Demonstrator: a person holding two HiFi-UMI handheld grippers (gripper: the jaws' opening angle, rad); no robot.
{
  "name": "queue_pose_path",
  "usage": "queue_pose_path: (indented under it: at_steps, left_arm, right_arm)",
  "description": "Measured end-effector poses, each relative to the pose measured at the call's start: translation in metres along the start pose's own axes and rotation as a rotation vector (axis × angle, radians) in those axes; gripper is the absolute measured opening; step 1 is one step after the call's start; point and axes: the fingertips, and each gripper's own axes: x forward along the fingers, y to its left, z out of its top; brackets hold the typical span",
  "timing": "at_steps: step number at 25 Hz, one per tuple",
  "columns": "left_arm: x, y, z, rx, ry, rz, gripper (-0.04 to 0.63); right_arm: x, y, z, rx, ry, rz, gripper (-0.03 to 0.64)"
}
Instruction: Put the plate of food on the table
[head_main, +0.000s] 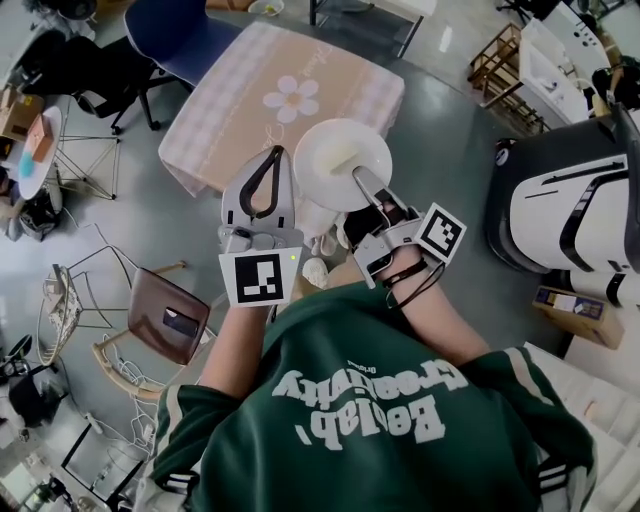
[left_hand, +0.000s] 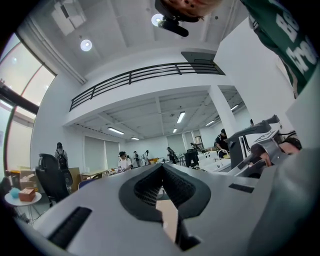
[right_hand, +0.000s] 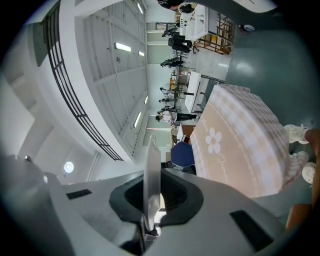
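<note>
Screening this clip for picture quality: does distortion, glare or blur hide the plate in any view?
Head view: heavy fisheye bending at the edges, even light, plate bright and nearly washed out against the table. Right gripper view: dark round vignette, plate seen edge-on, close and slightly soft, jaws readable. Left gripper view: ceiling lamp flares a little, near jaws soft, hall behind sharp.
</note>
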Motion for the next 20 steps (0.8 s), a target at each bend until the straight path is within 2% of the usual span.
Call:
queue_pose_path:
  at_steps: [7, 12, 20]
  left_arm:
    - [0.038, 0.016, -0.008, -0.009, 0.024, 0.060, 0.009]
    - [0.062, 0.028, -0.010, -0.064, 0.020, 0.085, 0.009]
    - [0.093, 0.036, -0.032, -0.101, 0.059, 0.060, 0.009]
  right_arm:
    - [0.039, -0.007, 0.024, 0.011, 0.078, 0.003, 0.023]
    - [0.073, -0.005, 0.037, 0.018, 0.125, 0.010, 0.023]
    - [0.109, -0.007, 0.055, 0.039, 0.156, 0.025, 0.023]
